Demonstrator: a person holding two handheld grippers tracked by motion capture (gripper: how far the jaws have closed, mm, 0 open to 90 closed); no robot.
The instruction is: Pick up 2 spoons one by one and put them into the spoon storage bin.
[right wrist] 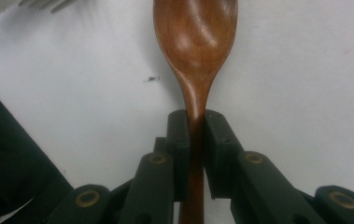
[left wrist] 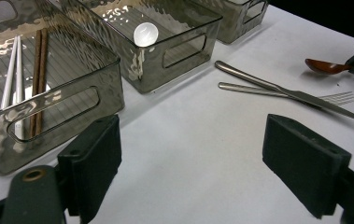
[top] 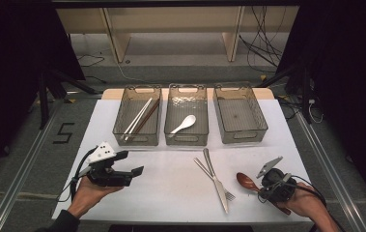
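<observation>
White paper covered the table (top: 171, 193), and beyond its far edge stood pale shelving with loose cables on the floor. Along the back of the table three smoky clear plastic bins sat in a row, just beside one another. In the left bin (top: 137, 116) lay white and brown chopsticks (top: 140, 117), slanted along its length. A white ceramic spoon (top: 184, 123) rested in the middle bin (top: 186, 115). Next to that stood the right bin (top: 239, 114).

Near the front, a steel knife (top: 216, 180) and a steel fork (top: 214, 180) lay crossed on the paper, touching where they overlapped.

At the person's right, the right gripper (right wrist: 195, 123) was low over the table's front right part, and its jaws were clamped on the neck of a brown wooden spoon (top: 246, 182). From its own camera the pads pressed both sides of the handle just below the bowl, which pointed away from the gripper toward the crossed cutlery. I could not tell whether the bowl touched the paper.

At the other side, the left gripper (left wrist: 191, 163) was held in the left hand (top: 90, 195) above the front left of the table, well apart from everything. Its jaws stood wide apart with only bare paper between them, aimed toward the bins and the cutlery.
</observation>
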